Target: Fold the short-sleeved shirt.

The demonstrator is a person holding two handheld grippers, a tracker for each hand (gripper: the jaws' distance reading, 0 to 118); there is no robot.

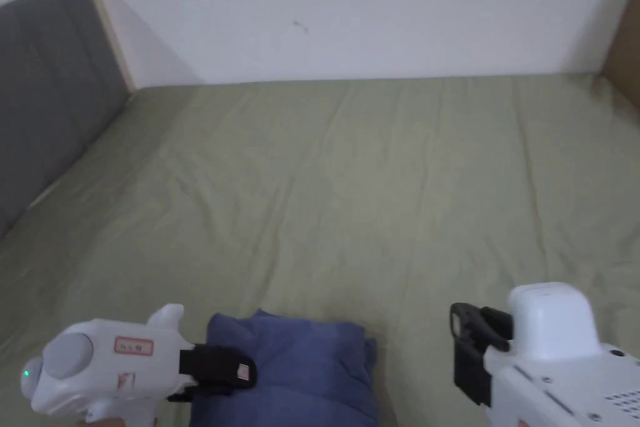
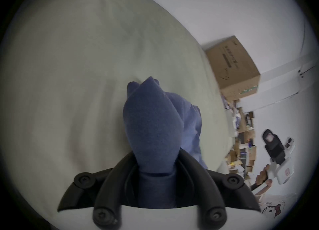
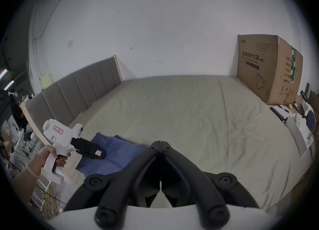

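Observation:
A blue short-sleeved shirt point(image 1: 300, 366) lies bunched in a folded heap at the near edge of the pale green bed sheet point(image 1: 375, 184). My left gripper point(image 1: 247, 372) reaches over the shirt's left side, shut on a fold of it. In the left gripper view the blue cloth point(image 2: 151, 121) bulges out from between the black jaws. In the right gripper view a hand holds the left gripper point(image 3: 101, 153) over the shirt point(image 3: 117, 152). My right gripper point(image 1: 462, 328) hovers to the right of the shirt; its jaws point(image 3: 160, 143) meet with nothing between them.
A grey padded headboard point(image 1: 50, 103) runs along the left of the bed. A large cardboard box point(image 3: 269, 68) stands at the far right corner against the white wall. Clutter and boxes point(image 2: 241, 138) lie beyond the bed's right side.

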